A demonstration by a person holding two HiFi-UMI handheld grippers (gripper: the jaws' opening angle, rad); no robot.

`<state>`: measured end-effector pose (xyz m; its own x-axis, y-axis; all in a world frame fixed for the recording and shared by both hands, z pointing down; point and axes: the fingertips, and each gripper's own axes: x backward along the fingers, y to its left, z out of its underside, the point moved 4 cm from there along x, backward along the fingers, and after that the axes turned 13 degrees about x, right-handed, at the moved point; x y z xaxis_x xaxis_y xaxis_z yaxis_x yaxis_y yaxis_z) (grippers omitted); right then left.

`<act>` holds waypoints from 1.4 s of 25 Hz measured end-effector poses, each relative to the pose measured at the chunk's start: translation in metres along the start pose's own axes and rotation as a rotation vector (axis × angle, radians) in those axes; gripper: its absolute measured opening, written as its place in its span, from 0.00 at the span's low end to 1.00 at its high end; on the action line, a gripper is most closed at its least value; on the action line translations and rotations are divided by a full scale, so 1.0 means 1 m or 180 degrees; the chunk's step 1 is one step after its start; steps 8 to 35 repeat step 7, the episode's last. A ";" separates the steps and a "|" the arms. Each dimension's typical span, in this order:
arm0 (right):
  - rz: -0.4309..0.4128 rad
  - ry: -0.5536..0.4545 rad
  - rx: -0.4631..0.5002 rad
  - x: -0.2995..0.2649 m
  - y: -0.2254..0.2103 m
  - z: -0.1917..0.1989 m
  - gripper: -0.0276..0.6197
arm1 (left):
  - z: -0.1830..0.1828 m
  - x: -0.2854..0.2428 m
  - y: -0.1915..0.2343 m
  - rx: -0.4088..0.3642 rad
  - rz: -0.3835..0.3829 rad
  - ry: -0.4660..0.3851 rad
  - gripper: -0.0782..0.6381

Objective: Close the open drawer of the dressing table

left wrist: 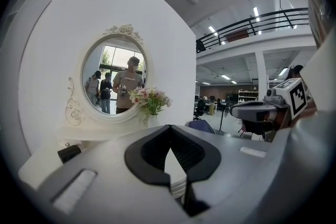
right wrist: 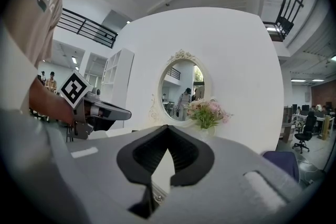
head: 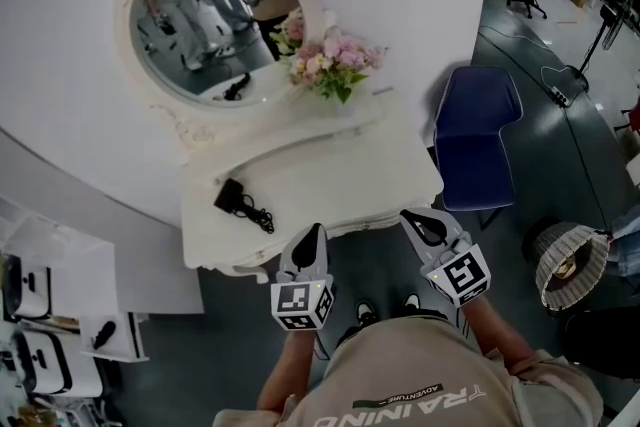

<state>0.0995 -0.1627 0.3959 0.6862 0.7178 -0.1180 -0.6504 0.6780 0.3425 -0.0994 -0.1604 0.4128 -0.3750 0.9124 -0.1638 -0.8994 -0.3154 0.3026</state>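
Open hall; a curved white wall (head: 60, 65) backs a white dressing table (head: 330, 170).

Drawer: barely in view. Just under the right gripper's fingers, through the gap in their pads, a white moulded edge with a small metal fitting shows, probably the drawer (right wrist: 156, 195) front. How far out it stands, I cannot tell. In the head view it sits under the table's front edge, directly ahead of both pairs of fingers.

Left gripper (head: 312, 233): fingers clenched tip to tip, nothing in them, at the table's front edge. Right gripper (head: 412, 215): likewise clenched and empty, well apart to the left gripper's right.

Farther out: black adapter with cable (head: 232, 195) ahead and left of the left fingers. Flowers (head: 335, 63) are far ahead, between the two pairs. The oval mirror (head: 215, 25) is beyond the left fingers, and a blue chair (head: 478, 130) ahead-right of the right fingers.

Step, as judged: lined up at the drawer front, push not confirmed finished. The next move calls for closed tips set flat on the front and an even, straight press toward the wall so the drawer does not skew.
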 end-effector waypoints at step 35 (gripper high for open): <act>0.0014 0.0022 0.0058 -0.007 -0.004 0.000 0.05 | 0.001 -0.003 0.005 0.0036 0.0026 -0.0008 0.13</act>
